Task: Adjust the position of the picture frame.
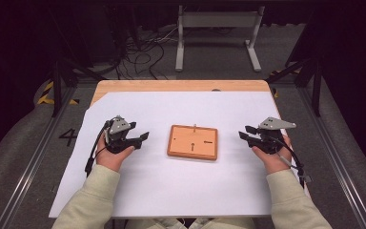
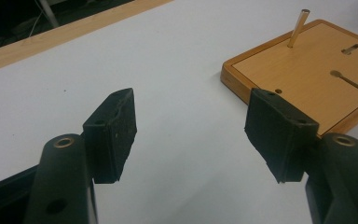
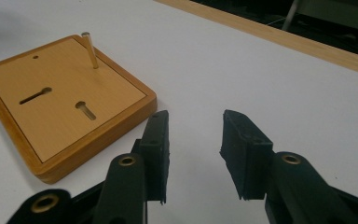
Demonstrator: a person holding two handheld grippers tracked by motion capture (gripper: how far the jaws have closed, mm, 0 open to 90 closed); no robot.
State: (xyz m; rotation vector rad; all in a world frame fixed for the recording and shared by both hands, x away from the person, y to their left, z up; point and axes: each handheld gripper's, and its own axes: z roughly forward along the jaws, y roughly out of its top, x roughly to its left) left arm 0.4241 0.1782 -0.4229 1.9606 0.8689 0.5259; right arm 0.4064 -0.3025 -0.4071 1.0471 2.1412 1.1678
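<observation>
Beside the wooden board point(image 1: 192, 141) with upright pin point(image 2: 299, 28), left tool point(image 1: 144, 136) and right tool point(image 1: 244, 132), both agape, empty.

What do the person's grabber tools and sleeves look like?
Each hand holds a black gripper: the left gripper and the right gripper. Both have two flat black jaws, a grey three-cornered plate on top and a black cable trailing back. The sleeves are cream.

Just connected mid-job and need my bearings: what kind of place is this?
Probably a lab recording station: a white-covered table holding one wooden board, metal rails on the floor beside it, and loose cables beyond.
</observation>
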